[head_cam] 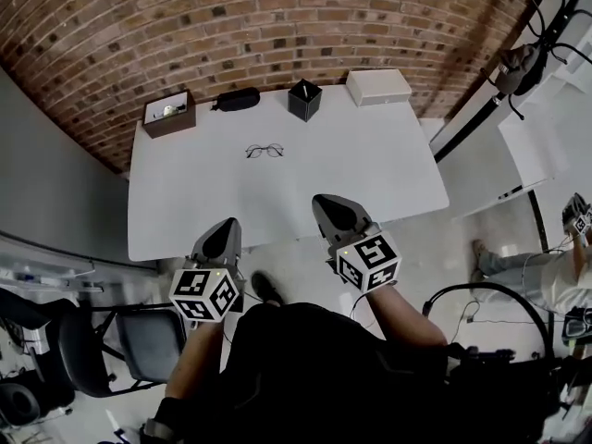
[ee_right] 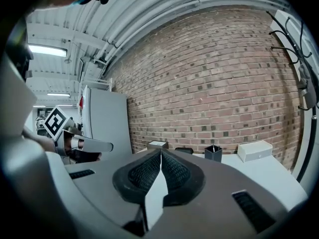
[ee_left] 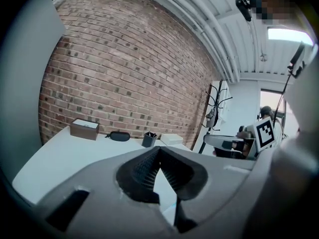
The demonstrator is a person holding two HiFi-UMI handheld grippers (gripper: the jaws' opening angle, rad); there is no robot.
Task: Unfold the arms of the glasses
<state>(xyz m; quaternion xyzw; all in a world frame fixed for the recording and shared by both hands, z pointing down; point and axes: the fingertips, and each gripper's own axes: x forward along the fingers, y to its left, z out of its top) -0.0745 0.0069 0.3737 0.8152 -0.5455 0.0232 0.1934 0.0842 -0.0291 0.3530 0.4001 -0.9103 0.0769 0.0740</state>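
A pair of thin-rimmed glasses lies on the white table, in its far half, left of centre. My left gripper hangs at the table's near edge, shut and empty. My right gripper reaches just over the near edge, also shut with nothing in it. Both point toward the brick wall, well short of the glasses. In the left gripper view the jaws meet at their tips; in the right gripper view the jaws are pressed together too. The glasses show in neither gripper view.
Along the table's far edge stand a brown box, a black case, a black pen holder and a white box. A black chair stands at the lower left. Another person sits at the right.
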